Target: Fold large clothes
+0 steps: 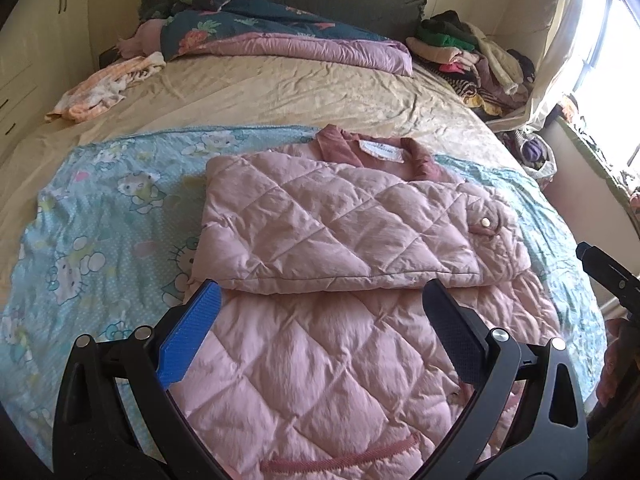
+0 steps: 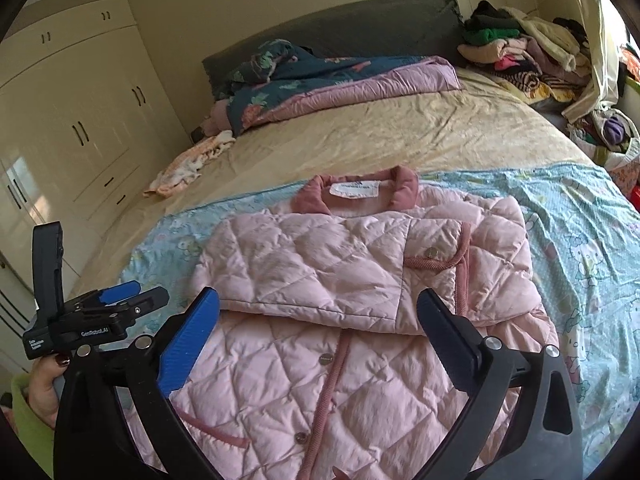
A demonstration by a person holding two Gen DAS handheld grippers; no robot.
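A pink quilted jacket (image 1: 340, 240) lies on a light blue cartoon-print sheet (image 1: 100, 220) on the bed, its sleeves folded across the chest, collar and white label facing up at the far end. It also shows in the right wrist view (image 2: 340, 280). My left gripper (image 1: 320, 300) is open and empty above the jacket's lower part. My right gripper (image 2: 320, 312) is open and empty above the jacket's front buttons. The left gripper shows at the left of the right wrist view (image 2: 120, 298), and a black part of the right gripper shows at the right edge of the left wrist view (image 1: 608, 276).
A beige bed sheet (image 1: 280, 92) lies beyond the blue sheet. A dark floral quilt (image 1: 248, 28) lies at the headboard, a clothes pile (image 1: 472, 56) at the far right, an orange-white cloth (image 1: 104, 88) at the far left. Wardrobes (image 2: 72, 120) stand left, a window right.
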